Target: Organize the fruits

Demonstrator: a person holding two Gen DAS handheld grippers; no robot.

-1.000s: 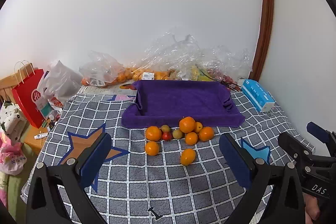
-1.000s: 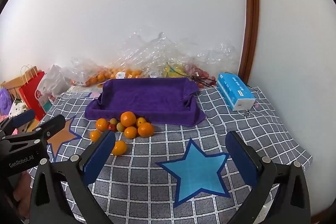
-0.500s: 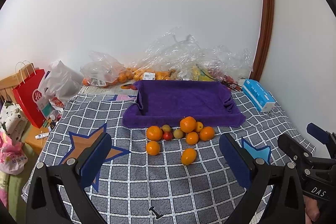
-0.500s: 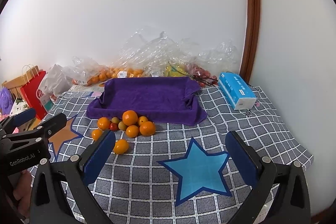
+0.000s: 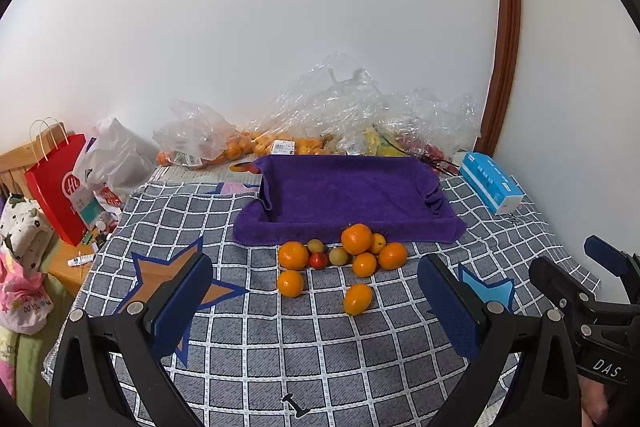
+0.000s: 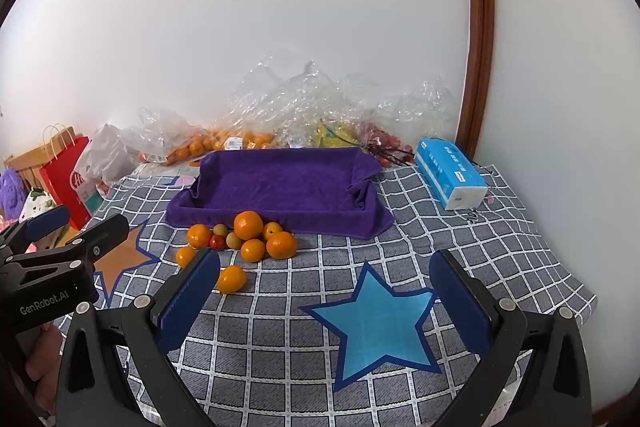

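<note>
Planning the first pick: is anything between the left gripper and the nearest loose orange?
Nothing visible. The left gripper is open and only bare checked cloth lies before the nearest orange.

Even, soft indoor light fills both views, with faint shadows. The white wall [image 5: 360, 47] looks bright and slightly washed out. Fisheye bending curves the edges, corners go black; focus stays sharp.

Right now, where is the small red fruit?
In the left wrist view, the small red fruit sits in the cluster before the purple tray, between an orange and a greenish fruit.
</note>
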